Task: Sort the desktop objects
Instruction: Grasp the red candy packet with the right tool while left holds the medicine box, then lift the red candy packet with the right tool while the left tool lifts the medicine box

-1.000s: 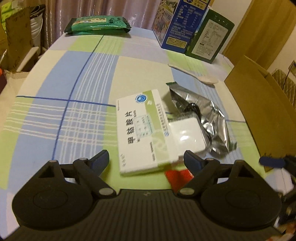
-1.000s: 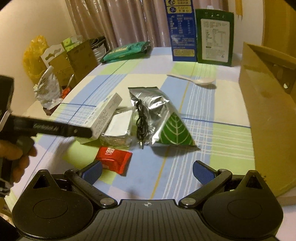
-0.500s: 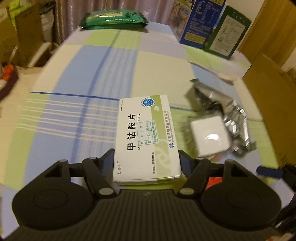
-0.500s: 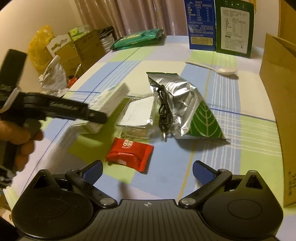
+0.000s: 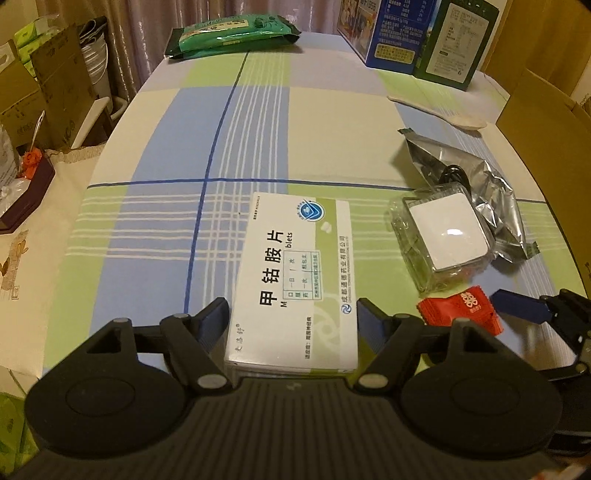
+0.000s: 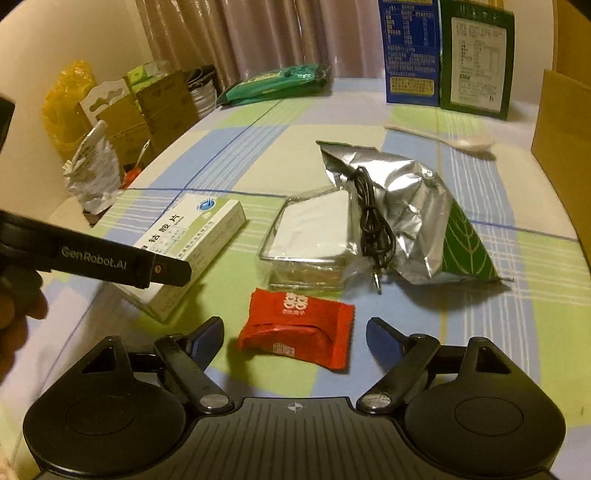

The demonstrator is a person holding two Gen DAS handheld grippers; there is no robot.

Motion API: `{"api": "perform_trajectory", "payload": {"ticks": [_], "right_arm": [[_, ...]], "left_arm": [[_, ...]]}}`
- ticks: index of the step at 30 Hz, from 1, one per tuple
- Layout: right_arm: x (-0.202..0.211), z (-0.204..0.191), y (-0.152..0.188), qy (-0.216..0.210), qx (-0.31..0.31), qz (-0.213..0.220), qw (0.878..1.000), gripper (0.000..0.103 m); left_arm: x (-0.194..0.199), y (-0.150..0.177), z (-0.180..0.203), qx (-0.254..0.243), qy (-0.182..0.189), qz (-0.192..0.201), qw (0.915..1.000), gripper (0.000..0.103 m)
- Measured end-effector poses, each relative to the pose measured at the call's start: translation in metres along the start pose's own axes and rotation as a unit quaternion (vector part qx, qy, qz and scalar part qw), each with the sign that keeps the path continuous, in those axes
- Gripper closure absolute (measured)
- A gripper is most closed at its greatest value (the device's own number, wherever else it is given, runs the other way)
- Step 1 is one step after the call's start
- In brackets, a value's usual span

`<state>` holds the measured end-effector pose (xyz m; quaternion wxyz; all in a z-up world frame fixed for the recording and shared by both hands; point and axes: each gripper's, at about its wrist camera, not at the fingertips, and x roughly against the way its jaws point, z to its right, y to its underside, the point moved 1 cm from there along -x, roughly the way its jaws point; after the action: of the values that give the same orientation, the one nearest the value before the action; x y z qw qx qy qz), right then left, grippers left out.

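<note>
A white and green medicine box (image 5: 295,280) lies between the blue pads of my left gripper (image 5: 291,314). The pads touch its long sides while the jaws ease open. In the right wrist view the box (image 6: 207,225) looks tilted, its near end off the cloth. My right gripper (image 6: 293,328) straddles a red candy packet (image 6: 295,325); its jaws are closing, with a gap at each pad. A clear box with a white lid (image 6: 314,232), a black cable (image 6: 373,221) and a silver foil bag (image 6: 399,206) lie just beyond.
A brown cardboard box (image 5: 546,122) stands at the right table edge. A pale spoon (image 6: 461,142), a green packet (image 5: 232,33) and blue and green cartons (image 6: 443,55) sit at the far end. Boxes and bags crowd the floor to the left (image 6: 110,122).
The left gripper slid forward and closed around the medicine box. The right gripper came down and forward over the red packet and its jaws narrowed.
</note>
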<state>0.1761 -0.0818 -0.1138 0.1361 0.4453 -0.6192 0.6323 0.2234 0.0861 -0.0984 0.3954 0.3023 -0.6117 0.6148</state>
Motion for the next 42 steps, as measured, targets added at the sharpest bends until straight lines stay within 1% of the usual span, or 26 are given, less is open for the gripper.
{"api": "perform_trajectory", "payload": {"ticks": [1,2,3,5,6,12,13,14,18,20,21,24,27,31,35,37,39,41,42], "right_arm": [[-0.001,-0.003,0.001,0.006,0.004,0.006,1.000,0.023],[-0.002,-0.006,0.002,0.012,0.007,0.013,1.000,0.026],[-0.004,-0.008,0.003,0.019,0.012,0.018,1.000,0.033],[-0.005,-0.012,0.005,0.036,0.025,0.027,0.999,0.040],[-0.005,-0.013,0.007,0.042,0.031,0.030,0.998,0.042],[-0.003,-0.011,0.009,0.043,0.043,0.031,0.998,0.052],[-0.001,-0.011,0.009,0.043,0.046,0.032,0.998,0.060],[0.000,-0.012,0.009,0.041,0.048,0.030,0.998,0.061],[0.006,-0.010,0.014,0.045,0.051,0.031,0.997,0.062],[0.011,-0.007,0.017,0.044,0.046,0.030,0.997,0.063],[0.013,-0.006,0.018,0.045,0.043,0.029,0.998,0.063],[0.022,-0.002,0.023,0.048,0.033,0.025,0.998,0.064],[0.034,0.004,0.029,0.052,0.022,0.022,0.998,0.064],[0.053,0.013,0.038,0.065,0.017,0.021,0.998,0.064],[0.072,0.025,0.046,0.084,0.007,0.022,0.996,0.064],[0.082,0.032,0.051,0.094,0.006,0.022,0.995,0.064],[0.090,0.037,0.058,0.102,0.002,0.020,0.995,0.064],[0.093,0.040,0.063,0.106,0.000,0.016,0.994,0.063],[0.094,0.040,0.065,0.107,0.004,0.013,0.994,0.063]], "left_arm": [[-0.001,0.000,0.000,-0.001,0.000,0.000,1.0000,0.032],[-0.001,-0.001,0.000,-0.002,0.000,0.000,1.0000,0.032],[-0.001,-0.001,0.000,-0.002,-0.001,0.000,1.0000,0.032],[-0.003,-0.002,0.000,-0.004,-0.001,-0.001,1.0000,0.032],[-0.004,-0.002,0.001,-0.006,-0.002,-0.002,1.0000,0.032],[-0.010,-0.002,0.003,-0.016,-0.002,-0.008,0.9998,0.032],[-0.011,-0.002,0.004,-0.019,-0.003,-0.008,0.9998,0.032],[-0.011,-0.002,0.005,-0.023,-0.005,-0.006,0.9997,0.032],[-0.012,-0.001,0.005,-0.027,-0.005,-0.001,0.9996,0.032],[-0.011,0.000,0.005,-0.026,-0.005,0.001,0.9996,0.035],[-0.010,0.001,0.005,-0.027,-0.007,0.002,0.9996,0.035],[-0.006,0.007,0.007,-0.024,-0.003,-0.001,0.9997,0.036],[0.001,0.015,0.015,-0.032,-0.001,-0.007,0.9995,0.036],[0.017,0.033,0.030,-0.037,0.000,-0.009,0.9993,0.036],[0.034,0.057,0.053,-0.043,0.012,0.000,0.9990,0.036],[0.038,0.068,0.064,-0.050,0.006,0.007,0.9987,0.036],[0.039,0.075,0.072,-0.058,0.004,0.016,0.9982,0.035],[0.036,0.076,0.077,-0.062,0.008,0.018,0.9979,0.028],[0.036,0.075,0.078,-0.065,0.008,0.021,0.9977,0.027]]}}
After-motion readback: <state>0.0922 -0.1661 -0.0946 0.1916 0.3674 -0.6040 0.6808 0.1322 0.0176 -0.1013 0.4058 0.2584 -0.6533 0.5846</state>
